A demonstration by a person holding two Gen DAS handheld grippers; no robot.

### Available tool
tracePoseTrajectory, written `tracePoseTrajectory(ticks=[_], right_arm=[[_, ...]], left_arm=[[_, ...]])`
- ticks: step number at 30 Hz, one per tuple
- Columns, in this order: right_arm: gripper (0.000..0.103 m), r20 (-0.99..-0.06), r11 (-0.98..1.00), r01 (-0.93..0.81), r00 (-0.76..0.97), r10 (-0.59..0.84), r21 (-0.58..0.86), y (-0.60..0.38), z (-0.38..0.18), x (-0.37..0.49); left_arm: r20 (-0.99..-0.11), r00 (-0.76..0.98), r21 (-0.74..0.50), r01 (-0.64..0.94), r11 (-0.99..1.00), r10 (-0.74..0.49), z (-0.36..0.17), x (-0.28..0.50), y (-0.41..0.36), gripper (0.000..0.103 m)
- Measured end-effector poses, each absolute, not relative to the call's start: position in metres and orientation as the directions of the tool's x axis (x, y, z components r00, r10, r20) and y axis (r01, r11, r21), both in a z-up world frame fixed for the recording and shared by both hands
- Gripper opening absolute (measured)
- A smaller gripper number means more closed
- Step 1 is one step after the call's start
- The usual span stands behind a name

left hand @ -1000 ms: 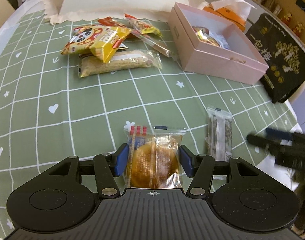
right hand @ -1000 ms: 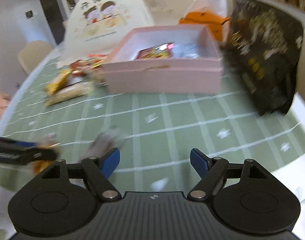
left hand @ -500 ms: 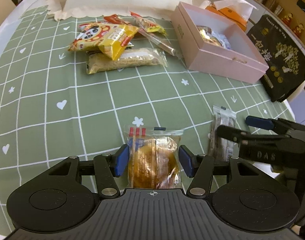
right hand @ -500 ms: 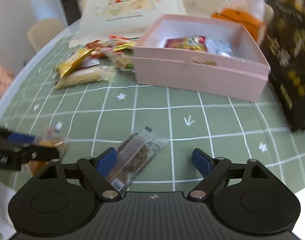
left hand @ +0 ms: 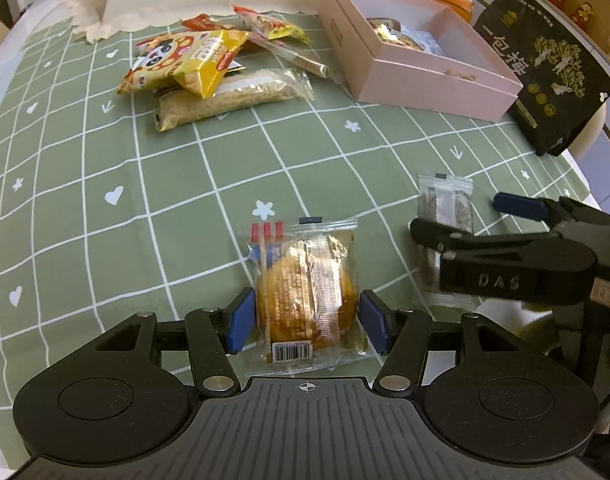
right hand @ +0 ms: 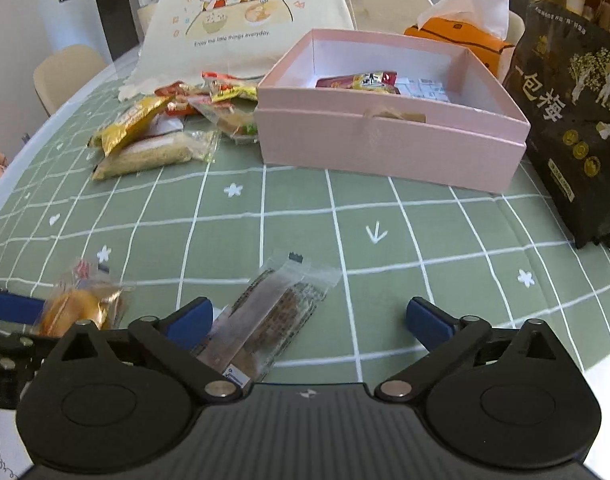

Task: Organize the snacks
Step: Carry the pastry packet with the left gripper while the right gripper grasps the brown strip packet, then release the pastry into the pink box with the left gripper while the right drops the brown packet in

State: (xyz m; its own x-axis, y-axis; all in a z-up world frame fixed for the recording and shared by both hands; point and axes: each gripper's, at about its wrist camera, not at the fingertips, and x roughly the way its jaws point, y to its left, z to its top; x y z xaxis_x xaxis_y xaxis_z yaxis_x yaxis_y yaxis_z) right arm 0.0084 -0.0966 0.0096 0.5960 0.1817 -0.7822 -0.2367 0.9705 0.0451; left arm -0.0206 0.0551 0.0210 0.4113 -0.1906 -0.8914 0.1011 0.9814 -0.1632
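A wrapped golden cake (left hand: 303,292) lies on the green tablecloth between the blue pads of my left gripper (left hand: 304,322); the pads stand a little apart from its sides, so the gripper is open around it. The cake also shows in the right wrist view (right hand: 79,304). My right gripper (right hand: 309,318) is open wide, with a clear-wrapped brown bar (right hand: 265,320) by its left pad. The bar also shows in the left wrist view (left hand: 445,208). An open pink box (right hand: 389,148) holds a few snacks.
A pile of snack packets (left hand: 209,76) lies at the far left beside the pink box (left hand: 417,68). A black bag (right hand: 573,120) stands at the right. An orange tissue box (right hand: 465,40) and a printed cream bag (right hand: 241,12) stand behind. The table edge is close at right.
My right gripper has swung in from the right and down over the brown bar. My left gripper has stayed around the cake, which now sits slightly deeper between the pads.
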Motion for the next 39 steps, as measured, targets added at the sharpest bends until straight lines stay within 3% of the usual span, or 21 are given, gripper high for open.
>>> tracePoseTrajectory(ticks=[4,6,9,11,19,24,28,32,36,39], right_arm=[[0.103,-0.791,0.950,-0.312,0.574,0.212,0.028,-0.075,0.010,0.011],[0.095,-0.780,0.937,-0.349,0.579,0.236,0.024,-0.066,0.012,0.010],[0.069,-0.766,0.915,-0.402,0.582,0.271,0.018,-0.061,0.017,0.002],[0.041,-0.764,0.909,-0.415,0.582,0.279,0.015,-0.065,0.019,-0.002],[0.038,-0.768,0.929,-0.369,0.584,0.265,0.040,-0.109,0.040,-0.017],[0.038,-0.713,0.946,-0.322,0.654,0.253,0.041,-0.143,0.075,-0.023],[0.038,-0.650,0.956,-0.290,0.720,0.246,0.040,-0.167,0.104,-0.027],[0.038,-0.578,0.959,-0.282,0.782,0.234,0.006,-0.184,0.140,-0.026],[0.038,-0.493,0.963,-0.268,0.841,0.223,-0.022,-0.199,0.191,-0.010],[0.038,-0.449,0.972,-0.236,0.866,0.220,0.020,-0.217,0.226,0.012]], left_arm=[[-0.889,0.418,-0.160,0.106,0.981,-0.190,0.021,-0.021,0.054,0.062],[-0.886,0.420,-0.163,0.109,0.981,-0.194,0.021,-0.022,0.055,0.062],[-0.879,0.429,-0.177,0.110,0.978,-0.207,0.021,-0.024,0.058,0.061],[-0.872,0.439,-0.192,0.102,0.976,-0.218,0.020,-0.026,0.061,0.061],[-0.860,0.464,-0.194,0.092,0.977,-0.214,0.020,-0.026,0.059,0.061],[-0.867,0.462,-0.158,0.100,0.982,-0.186,0.020,-0.025,0.052,0.060],[-0.853,0.462,-0.212,0.116,0.970,-0.242,0.033,-0.022,0.045,0.058],[-0.736,0.562,-0.290,0.243,0.926,-0.378,0.104,-0.012,0.032,0.057],[-0.577,0.698,-0.227,0.363,0.904,-0.425,0.189,0.022,0.013,0.056],[-0.490,0.743,-0.220,0.401,0.889,-0.456,0.217,0.062,-0.002,0.056]])
